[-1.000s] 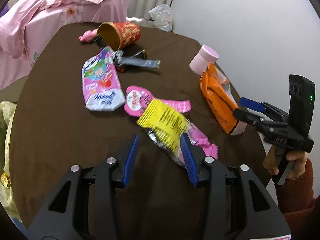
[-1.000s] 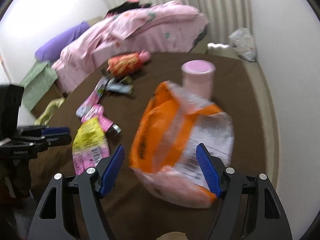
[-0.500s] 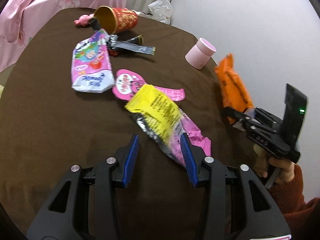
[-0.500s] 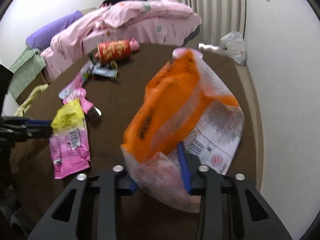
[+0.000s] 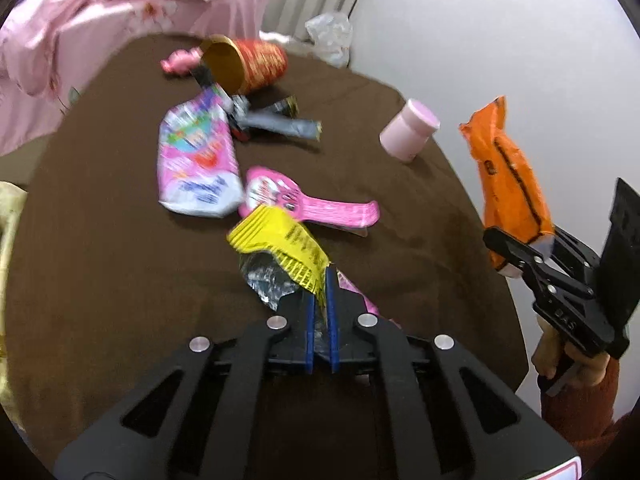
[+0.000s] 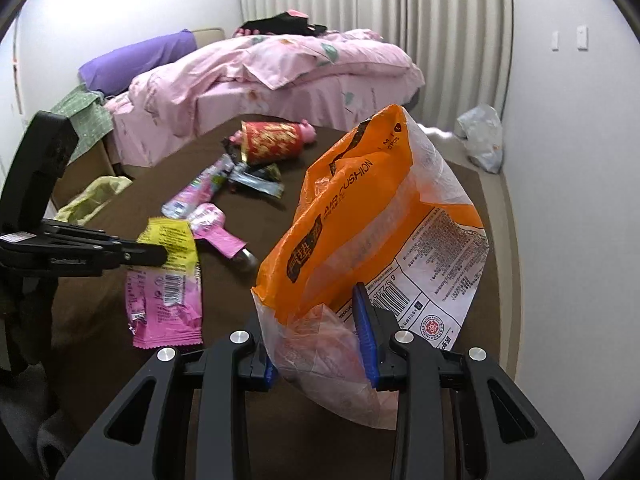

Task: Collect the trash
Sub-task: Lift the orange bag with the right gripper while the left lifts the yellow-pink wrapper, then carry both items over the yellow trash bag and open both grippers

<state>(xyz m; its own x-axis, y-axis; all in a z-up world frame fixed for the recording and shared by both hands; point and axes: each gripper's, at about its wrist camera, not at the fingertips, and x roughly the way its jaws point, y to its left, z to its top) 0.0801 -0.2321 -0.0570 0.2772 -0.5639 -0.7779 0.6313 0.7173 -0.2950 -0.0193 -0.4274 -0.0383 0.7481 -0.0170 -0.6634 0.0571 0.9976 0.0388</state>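
Far left, pink bedding behind the brown table. On the table's left-middle lies a pink-white wrapper, flat, long axis running away from the near edge toward a tipped red cup, whose open mouth faces the near-left; a small pink toy sits just beside the cup. A grey foil wrapper lies crosswise, pointing right, touching the pink-white wrapper's far end. Next, a pink paddle-shaped package lies flat, round end left, tail pointing right. Just in front of it, the left gripper has its jaws nearly together, pinched on the yellow-pink wrapper; the yellow end fans up and away to the far-left, silver inside showing, and the pink end trails back toward the gripper, low over the cloth; whether it's lifted clear, can't tell. In the right wrist view the same wrapper runs lengthwise toward the camera, yellow end far, pink end near. Right of centre, a pink tub lies tipped on the table. Far right, the right gripper is clamped narrow on the bottom corner of an orange bag, held in the air off the table's right edge, long axis roughly upright, leaning slightly left at the top, orange face left, white printed back right.
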